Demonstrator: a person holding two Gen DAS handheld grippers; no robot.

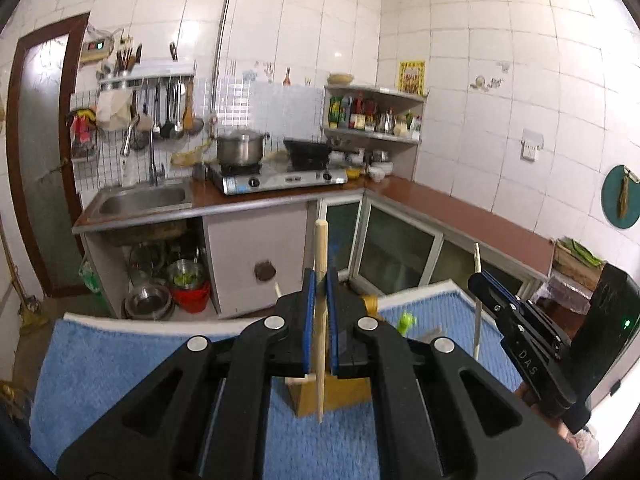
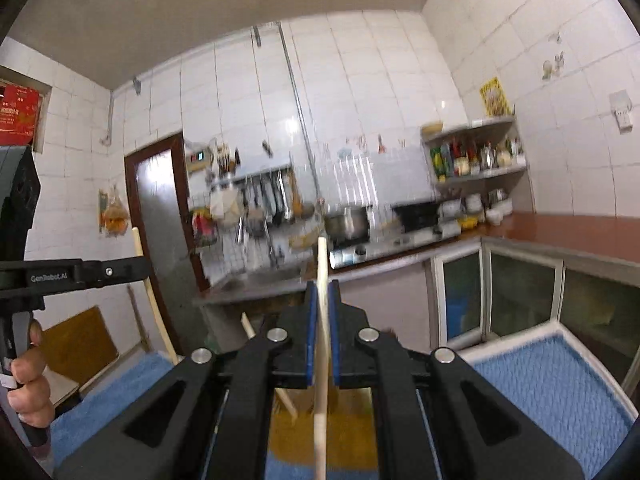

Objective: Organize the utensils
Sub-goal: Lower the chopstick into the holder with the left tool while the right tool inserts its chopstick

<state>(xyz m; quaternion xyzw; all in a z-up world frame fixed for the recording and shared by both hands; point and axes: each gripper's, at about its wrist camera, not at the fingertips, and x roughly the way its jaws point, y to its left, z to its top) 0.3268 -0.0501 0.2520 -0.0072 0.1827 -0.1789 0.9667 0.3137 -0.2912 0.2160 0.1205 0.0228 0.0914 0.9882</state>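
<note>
The left tongs are closed down on a pale wooden chopstick, its round shaft pinched between the blue pads and standing nearly upright, the blunt top rising above the tips and the thin end reaching down past them. Below and just behind these tongs sits a yellowish wooden holder, boxy in shape, resting on a fluffy blue towel that covers the table. To the right of the left tongs, the right tongs grip a second chopstick, also close to vertical; in the right wrist view those right tongs are shut on that smooth, round stick, which runs up between the blue pads and down toward the holder. Another pale stick leans out of the holder just left of the right tongs. Far left of the right tongs, the left tongs hold their chopstick, with the person's fingers curled on the handle. A small green object, blurred, lies on the towel right of the left tongs. Well beyond both tongs stand a steel sink, a metal pot on a gas stove, and glossy white wall tiles
</note>
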